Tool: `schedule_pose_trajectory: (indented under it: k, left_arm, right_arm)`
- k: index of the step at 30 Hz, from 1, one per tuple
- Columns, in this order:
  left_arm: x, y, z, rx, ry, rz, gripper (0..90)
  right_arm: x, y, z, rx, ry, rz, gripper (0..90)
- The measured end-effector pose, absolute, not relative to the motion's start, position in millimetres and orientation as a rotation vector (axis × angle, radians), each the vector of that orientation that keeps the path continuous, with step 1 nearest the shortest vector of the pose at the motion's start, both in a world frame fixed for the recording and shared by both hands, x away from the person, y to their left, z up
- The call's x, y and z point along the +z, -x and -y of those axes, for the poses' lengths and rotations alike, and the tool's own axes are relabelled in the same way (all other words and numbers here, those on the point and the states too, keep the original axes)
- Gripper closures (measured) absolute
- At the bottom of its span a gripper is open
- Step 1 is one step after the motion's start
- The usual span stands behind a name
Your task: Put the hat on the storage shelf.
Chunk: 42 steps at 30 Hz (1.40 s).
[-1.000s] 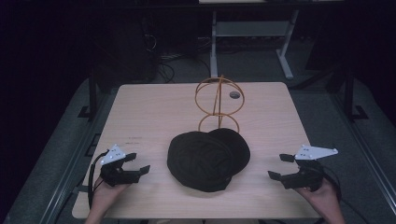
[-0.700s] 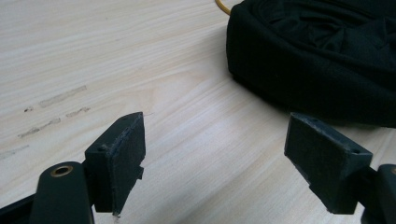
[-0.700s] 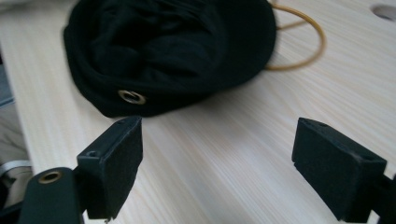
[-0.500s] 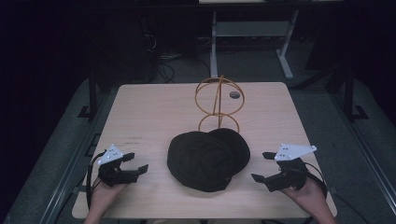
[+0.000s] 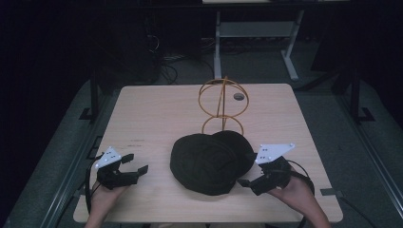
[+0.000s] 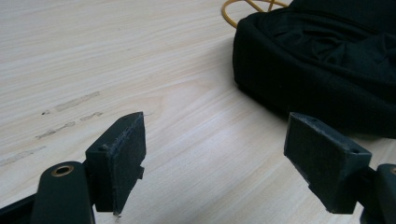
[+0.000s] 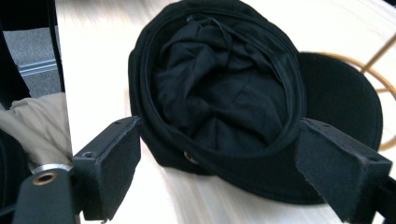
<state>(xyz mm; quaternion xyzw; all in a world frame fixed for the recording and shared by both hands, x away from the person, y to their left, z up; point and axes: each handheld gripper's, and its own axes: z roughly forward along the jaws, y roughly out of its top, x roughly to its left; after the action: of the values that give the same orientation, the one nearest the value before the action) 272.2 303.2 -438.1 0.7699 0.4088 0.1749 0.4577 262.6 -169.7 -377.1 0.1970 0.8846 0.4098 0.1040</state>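
A black cap lies upside down at the middle of the wooden table, its brim toward the back right. Just behind it stands an orange wire stand made of rings. My right gripper is open at the cap's right front edge. In the right gripper view the open jaws stand on either side of the cap's near rim, with the lining showing. My left gripper rests open on the table left of the cap. Its view shows the cap ahead to the right, apart from the gripper.
A small dark round spot sits on the table behind the stand. The orange ring curves past the cap's far side. Bare wood lies left of the cap. A white desk frame stands on the floor beyond.
My right gripper has moved left and slightly forward, from the table's right edge up to the cap's rim. The left gripper and cap have stayed put.
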Motion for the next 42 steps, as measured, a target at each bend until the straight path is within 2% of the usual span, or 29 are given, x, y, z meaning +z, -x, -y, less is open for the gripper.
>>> schedule_pose_trajectory:
  k: [14,21,34,36,42]
  left_arm:
    - [-437.8,-272.4,-303.4,0.424,-1.882,-1.014,20.7]
    - [-437.7,-272.3,-302.9,0.422,-1.894,-1.007,20.7]
    - [-437.9,-272.3,-302.8,0.418,-1.889,-1.005,20.7]
    - [-437.6,-273.0,-301.6,0.411,-1.887,-1.005,20.6]
    - [-437.9,-272.3,-298.5,0.411,-1.894,-0.987,20.6]
  right_arm:
    - [-371.9,-269.8,136.1,1.163,-0.459,-2.677,22.2]
    - [-375.1,-272.3,115.4,1.135,-0.411,-2.713,32.3]
    - [-384.3,-270.9,89.1,1.049,-0.328,-2.793,44.6]
    - [-389.0,-270.6,81.5,1.031,-0.306,-2.825,51.5]
    - [-400.4,-267.3,68.3,0.968,-0.290,-2.856,57.3]
